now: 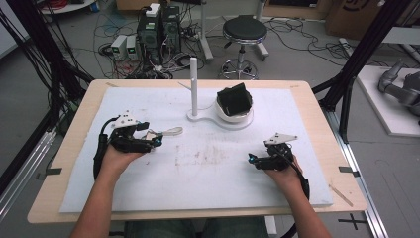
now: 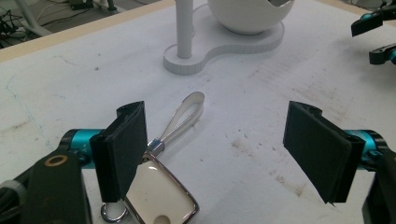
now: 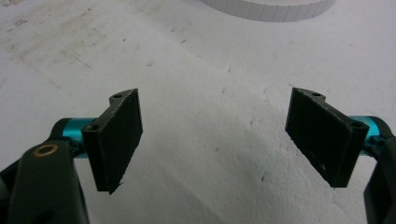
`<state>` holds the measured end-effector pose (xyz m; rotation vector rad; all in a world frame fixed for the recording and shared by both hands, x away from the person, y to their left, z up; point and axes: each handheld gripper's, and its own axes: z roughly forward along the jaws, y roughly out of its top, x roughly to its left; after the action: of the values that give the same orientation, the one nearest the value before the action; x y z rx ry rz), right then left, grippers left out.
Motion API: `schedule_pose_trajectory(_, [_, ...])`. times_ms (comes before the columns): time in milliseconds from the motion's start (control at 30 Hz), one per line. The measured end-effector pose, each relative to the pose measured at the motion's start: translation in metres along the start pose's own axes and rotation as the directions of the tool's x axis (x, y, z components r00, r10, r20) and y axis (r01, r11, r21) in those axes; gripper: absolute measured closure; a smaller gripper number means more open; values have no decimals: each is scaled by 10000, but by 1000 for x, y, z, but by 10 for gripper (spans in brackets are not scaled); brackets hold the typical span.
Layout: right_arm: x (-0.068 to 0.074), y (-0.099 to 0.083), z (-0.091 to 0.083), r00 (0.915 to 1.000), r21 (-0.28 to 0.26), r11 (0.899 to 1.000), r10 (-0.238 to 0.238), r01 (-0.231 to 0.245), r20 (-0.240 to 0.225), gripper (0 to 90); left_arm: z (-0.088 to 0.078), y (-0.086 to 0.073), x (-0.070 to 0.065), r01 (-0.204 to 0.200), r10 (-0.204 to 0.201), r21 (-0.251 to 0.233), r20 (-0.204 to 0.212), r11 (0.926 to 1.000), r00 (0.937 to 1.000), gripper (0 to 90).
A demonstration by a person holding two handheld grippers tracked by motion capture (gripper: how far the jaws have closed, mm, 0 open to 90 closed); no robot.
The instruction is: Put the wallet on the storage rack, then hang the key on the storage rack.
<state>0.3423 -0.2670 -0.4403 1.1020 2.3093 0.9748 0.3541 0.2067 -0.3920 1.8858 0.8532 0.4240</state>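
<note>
A small metal-framed tag point(image 2: 161, 193) with a white strap loop point(image 2: 187, 114) lies flat on the white mat point(image 1: 208, 168). My left gripper point(image 2: 224, 149) stands open just over it. The tag lies low by the left pad point(image 2: 121, 149), which hides part of it, and neither pad presses on it. From above, the left gripper point(image 1: 153, 140) is at the mat's left with the strap point(image 1: 171, 131) pointing right of it. My right gripper point(image 1: 252, 158) rests at the mat's right, open point(image 3: 217, 140), with bare mat between its pads.
A white stand sits at the mat's far middle, with an upright post point(image 1: 193, 84) and a white bowl point(image 1: 233, 115) holding a black block point(image 1: 234, 99). Its base point(image 2: 187, 63) is just beyond the strap. A stool point(image 1: 244, 32) and computers stand on the floor beyond the table.
</note>
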Motion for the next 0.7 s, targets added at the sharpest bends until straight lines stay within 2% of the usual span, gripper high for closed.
schedule_pose_trajectory(200, [2,-1,-2,10000,-22,10000,-59,59,-20,190,1,2,0,-4,5,-75,25,10000,10000,220])
schedule_pose_trajectory(600, [3,0,-4,10000,-76,9999,-99,99,10,190,13,-3,11,-45,55,421,-228,9991,9997,220])
schedule_pose_trajectory(700, [3,0,-4,10000,-93,9999,-54,54,28,190,19,-2,15,-183,203,671,-291,9976,9994,220])
